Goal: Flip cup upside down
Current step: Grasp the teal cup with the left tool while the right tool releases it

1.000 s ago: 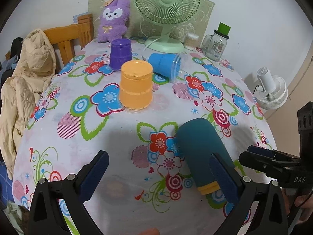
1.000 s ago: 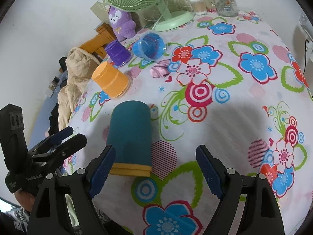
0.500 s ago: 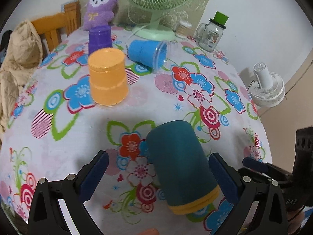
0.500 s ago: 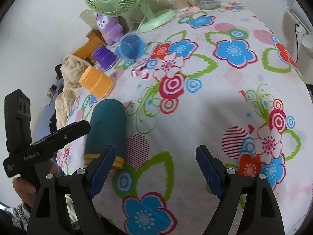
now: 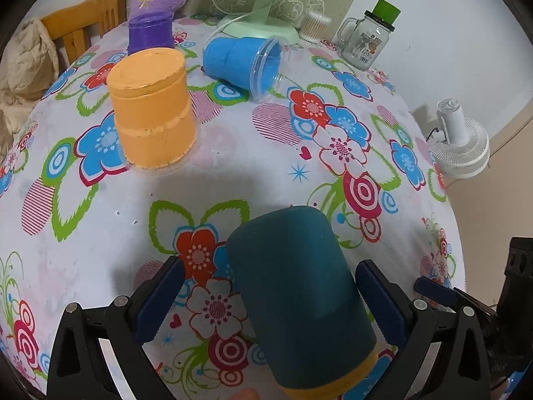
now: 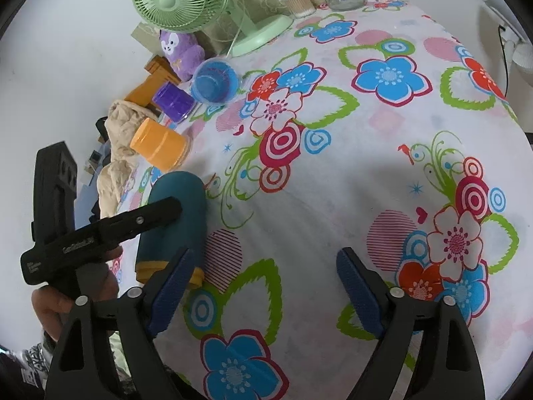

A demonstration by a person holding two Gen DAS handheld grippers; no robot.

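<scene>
A table covered by a floral cloth point(image 5: 233, 153) is seen; on it are laid a teal cup point(image 5: 299, 296) and blue cup point(image 5: 243, 61) sideways, an orange cup point(image 5: 151, 110) and purple cup point(image 5: 150, 35) inverted, a green fan point(image 6: 200, 6), a glass jar point(image 5: 366, 41)

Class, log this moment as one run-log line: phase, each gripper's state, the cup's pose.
phase: approach | left gripper: open, straddling teal cup | right gripper: open, beside cup | teal cup: lying on its side on tablecloth, not flipped

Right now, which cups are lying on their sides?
Two: the teal cup between the left claw fingers, and the blue cup. Orange and purple stand inverted.
</scene>
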